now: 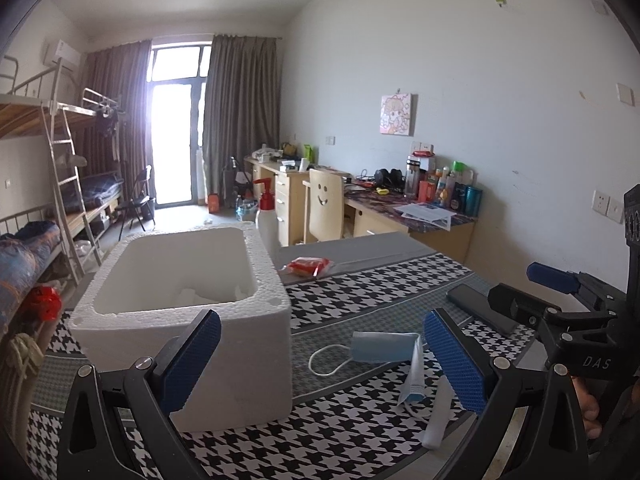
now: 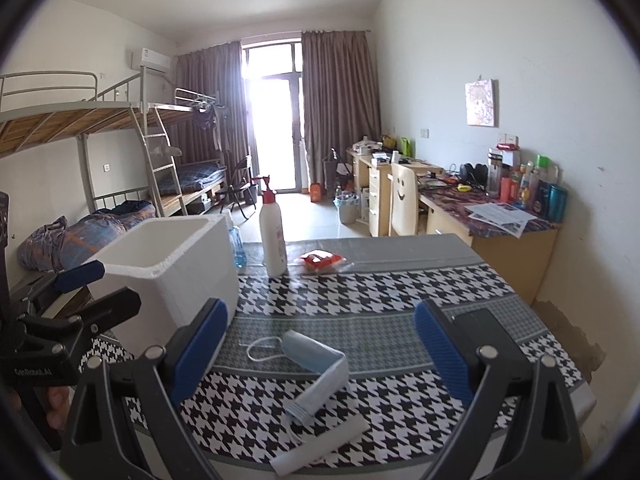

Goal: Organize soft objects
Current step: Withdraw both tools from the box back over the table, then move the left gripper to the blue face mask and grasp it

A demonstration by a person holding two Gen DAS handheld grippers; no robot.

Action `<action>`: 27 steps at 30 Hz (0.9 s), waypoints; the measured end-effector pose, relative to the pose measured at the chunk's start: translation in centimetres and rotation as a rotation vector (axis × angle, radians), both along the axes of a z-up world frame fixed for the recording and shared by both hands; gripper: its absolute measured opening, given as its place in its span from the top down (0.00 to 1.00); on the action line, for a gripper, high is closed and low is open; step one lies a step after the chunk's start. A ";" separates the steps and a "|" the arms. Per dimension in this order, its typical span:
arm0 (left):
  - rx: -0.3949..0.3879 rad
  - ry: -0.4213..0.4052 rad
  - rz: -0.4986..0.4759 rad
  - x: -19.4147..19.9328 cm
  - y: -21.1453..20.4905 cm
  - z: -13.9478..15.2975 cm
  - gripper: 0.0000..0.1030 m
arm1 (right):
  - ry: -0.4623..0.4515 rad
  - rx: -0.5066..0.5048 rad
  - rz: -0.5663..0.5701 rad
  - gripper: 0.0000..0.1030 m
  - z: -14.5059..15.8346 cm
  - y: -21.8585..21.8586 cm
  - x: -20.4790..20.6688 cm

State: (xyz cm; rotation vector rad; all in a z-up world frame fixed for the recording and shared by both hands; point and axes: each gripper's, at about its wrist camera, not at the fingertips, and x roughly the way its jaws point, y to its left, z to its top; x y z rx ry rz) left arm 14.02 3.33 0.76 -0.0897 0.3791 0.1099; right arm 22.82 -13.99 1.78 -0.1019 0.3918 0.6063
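Observation:
A blue face mask (image 1: 382, 348) with a white ear loop lies on the houndstooth tablecloth (image 1: 360, 288), with a white strip (image 1: 438, 416) beside it. The mask (image 2: 310, 354) and the strip (image 2: 320, 446) also show in the right wrist view. A white foam box (image 1: 180, 304) stands open to the left; it also shows in the right wrist view (image 2: 172, 264). My left gripper (image 1: 320, 360) is open and empty, between the box and the mask. My right gripper (image 2: 320, 352) is open and empty, above the mask. Each gripper also shows in the other's view (image 1: 520, 292), (image 2: 96, 284).
A red snack packet (image 1: 308, 266) and a white pump bottle (image 2: 272, 236) stand at the table's far side. A black phone (image 1: 480, 308) lies at the right. A desk with a chair (image 1: 326, 210) and bunk beds (image 1: 60, 184) stand beyond the table.

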 end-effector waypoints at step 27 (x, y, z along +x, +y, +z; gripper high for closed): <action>-0.012 0.090 -0.122 2.6 -3.4 -2.6 0.01 | 0.090 -0.030 -0.053 0.06 -4.2 -3.4 -0.9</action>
